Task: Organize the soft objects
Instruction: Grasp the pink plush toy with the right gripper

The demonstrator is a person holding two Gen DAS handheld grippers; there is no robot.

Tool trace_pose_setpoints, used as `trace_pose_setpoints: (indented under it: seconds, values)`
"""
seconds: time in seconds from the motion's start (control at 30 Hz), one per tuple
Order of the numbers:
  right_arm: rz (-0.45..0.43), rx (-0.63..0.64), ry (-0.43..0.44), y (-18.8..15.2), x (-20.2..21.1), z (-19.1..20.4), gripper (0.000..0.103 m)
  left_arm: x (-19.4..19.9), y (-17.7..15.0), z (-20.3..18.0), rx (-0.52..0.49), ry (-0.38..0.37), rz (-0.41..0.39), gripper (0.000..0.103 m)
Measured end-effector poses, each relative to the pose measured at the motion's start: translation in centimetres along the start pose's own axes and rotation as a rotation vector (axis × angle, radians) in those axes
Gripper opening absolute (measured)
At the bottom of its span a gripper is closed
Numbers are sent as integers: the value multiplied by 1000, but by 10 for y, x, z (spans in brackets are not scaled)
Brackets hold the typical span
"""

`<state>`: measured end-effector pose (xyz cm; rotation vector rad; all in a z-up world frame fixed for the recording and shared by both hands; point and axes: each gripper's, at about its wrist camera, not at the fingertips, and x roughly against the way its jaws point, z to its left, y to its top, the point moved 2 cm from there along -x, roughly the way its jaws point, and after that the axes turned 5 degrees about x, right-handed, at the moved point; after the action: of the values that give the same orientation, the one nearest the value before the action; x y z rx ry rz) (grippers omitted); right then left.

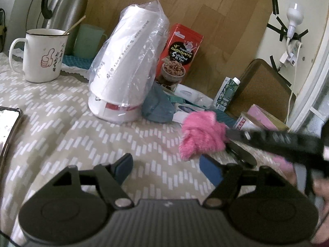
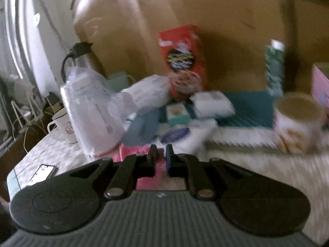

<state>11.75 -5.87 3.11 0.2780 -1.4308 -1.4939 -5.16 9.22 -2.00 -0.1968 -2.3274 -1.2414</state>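
A fluffy pink soft object (image 1: 200, 133) hangs just above the patterned tablecloth, at the right of the left wrist view. My right gripper (image 1: 230, 139) reaches in from the right and is shut on it. In the blurred right wrist view the same pink object (image 2: 144, 164) sits between the nearly closed fingertips (image 2: 152, 154) of my right gripper (image 2: 161, 156). My left gripper (image 1: 166, 164) is open and empty above the cloth, just left of the pink object. A blue-grey soft cloth (image 1: 158, 107) lies behind it.
A plastic-wrapped stack of white paper bowls (image 1: 125, 68), a white mug (image 1: 41, 55), a steel thermos (image 1: 63, 6), a red tin (image 1: 178, 55), a carton (image 1: 226, 94), a round can (image 1: 248, 123), tissue packs (image 1: 191, 96) and a phone (image 1: 8, 127) crowd the table (image 1: 61, 123).
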Motion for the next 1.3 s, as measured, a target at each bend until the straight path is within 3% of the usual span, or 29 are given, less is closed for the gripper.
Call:
trace_pose_setpoints:
  seconds: [0.2, 0.37, 0.53, 0.67, 0.9, 0.97, 1.03, 1.07, 1.27, 1.3]
  values:
    - [57, -129, 0, -38, 31, -25, 11, -3, 2, -3, -22, 5, 9, 80]
    - [86, -162, 60, -63, 48, -25, 18, -7, 4, -6, -52, 20, 18, 83]
    - [16, -62, -7, -65, 63, -17, 47, -12, 3, -11, -92, 51, 26, 85]
    - [13, -39, -1, -67, 62, -19, 47, -11, 6, -7, -79, 42, 27, 85]
    - [-18, 95, 9, -59, 65, -11, 50, -1, 18, 9, 67, -76, 22, 86]
    - [-31, 167, 13, -54, 63, -5, 54, -1, 23, 2, 50, -104, 18, 89]
    - [-30, 229, 16, -50, 57, 1, 58, -3, 28, -8, 16, -122, 14, 102]
    - [-29, 256, 19, -47, 52, 4, 61, -5, 29, -14, -2, -125, 9, 102]
    - [12, 409, 56, -32, 13, 16, 67, -42, 36, -32, -44, -151, 66, 100]
    - [28, 415, 69, -30, 3, 18, 67, -53, 34, -32, -30, -158, 106, 75]
